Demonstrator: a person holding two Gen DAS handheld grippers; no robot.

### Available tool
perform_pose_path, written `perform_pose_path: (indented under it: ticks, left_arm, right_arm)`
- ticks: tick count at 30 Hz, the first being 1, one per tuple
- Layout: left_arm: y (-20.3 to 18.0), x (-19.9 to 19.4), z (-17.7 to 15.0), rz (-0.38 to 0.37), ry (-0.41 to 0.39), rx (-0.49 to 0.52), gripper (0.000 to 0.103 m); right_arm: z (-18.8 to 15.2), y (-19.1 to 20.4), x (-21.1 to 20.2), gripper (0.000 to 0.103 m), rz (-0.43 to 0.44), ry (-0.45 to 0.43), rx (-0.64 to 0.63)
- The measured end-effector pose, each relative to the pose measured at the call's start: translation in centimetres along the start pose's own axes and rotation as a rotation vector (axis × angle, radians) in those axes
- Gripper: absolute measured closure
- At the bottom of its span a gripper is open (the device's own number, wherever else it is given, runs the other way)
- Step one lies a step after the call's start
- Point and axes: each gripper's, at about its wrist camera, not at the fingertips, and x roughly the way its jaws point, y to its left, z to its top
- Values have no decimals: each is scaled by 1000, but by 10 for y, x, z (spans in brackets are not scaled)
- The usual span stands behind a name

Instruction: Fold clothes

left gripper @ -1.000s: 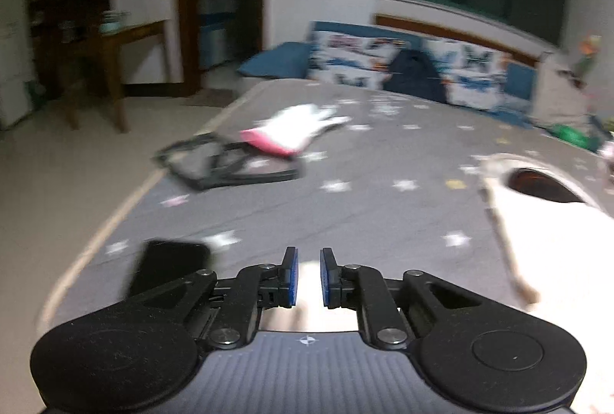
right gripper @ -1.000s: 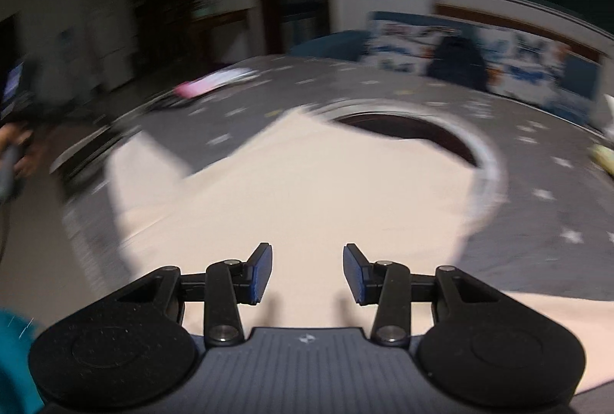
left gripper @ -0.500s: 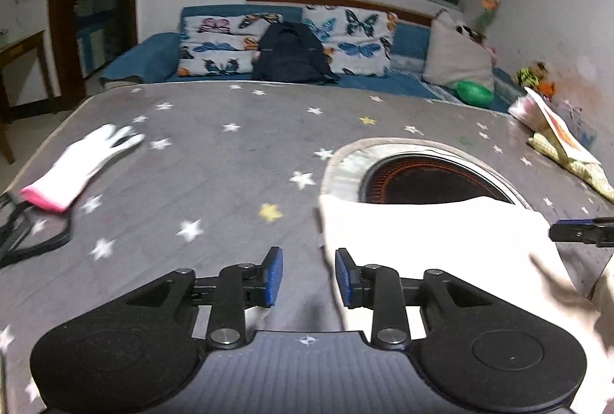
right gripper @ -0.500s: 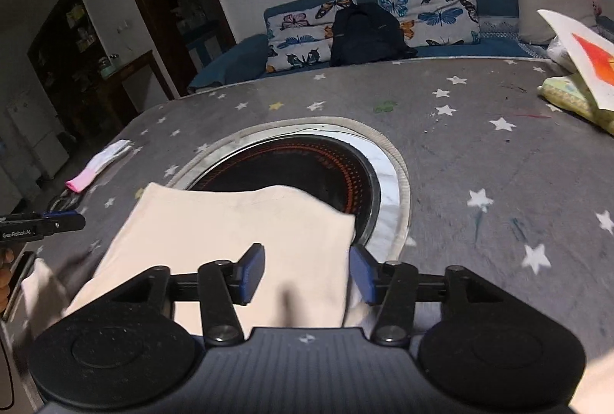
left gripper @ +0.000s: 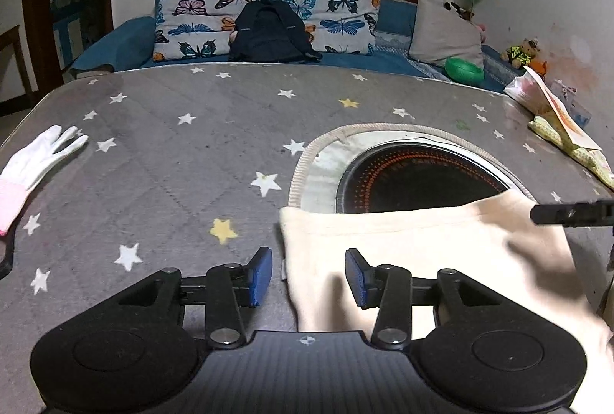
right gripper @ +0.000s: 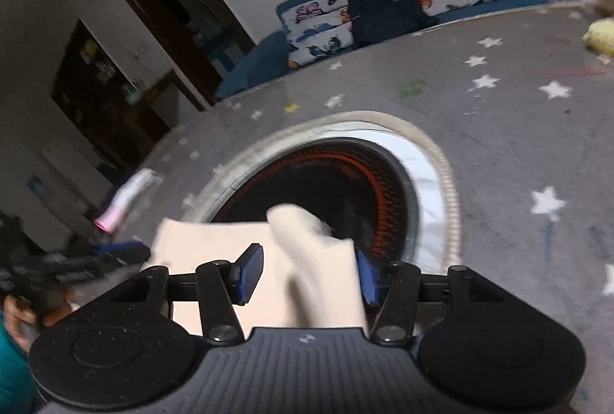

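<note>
- Left wrist view: we see our left tool (left gripper: 309,276) with its pads spread apart and nothing clamped; the left edge of the cream garment (left gripper: 422,245) lies between them.
- The garment is pale, smooth and flat on the counter (left gripper: 184,160), its far edge over a round dark inset (left gripper: 418,180) ringed in orange.
- A white glove (left gripper: 36,160) with a pink cuff lies far left; a black backpack (left gripper: 268,32) sits on the blue sofa (left gripper: 115,42) beyond.
- Right wrist view: our right tool (right gripper: 309,274) is also spread wide, and a raised, bunched fold of the garment (right gripper: 215,249) stands between its pads, touching the right one.
- The picture is blurred; a dark doorway (right gripper: 172,7) shows at the left.
</note>
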Motion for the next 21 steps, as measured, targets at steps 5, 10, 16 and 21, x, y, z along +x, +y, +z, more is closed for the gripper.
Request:
perform_pose_path:
  ticks: [5, 10, 16, 21]
  left_arm:
    - [-2, 8, 2, 0, 1, 14, 58]
    - [-4, 15, 2, -3, 2, 28, 60]
    - [-3, 23, 3, 11, -3, 50, 69]
    - [-4, 28, 6, 23, -10, 67, 70]
  right_arm:
    - [6, 10, 3, 55, 25, -20, -29]
    - [7, 14, 6, 70, -8, -12, -76]
    - [10, 8, -7, 69, -109, -54, -123]
    - [11, 3, -6, 69, -186, -45, -146]
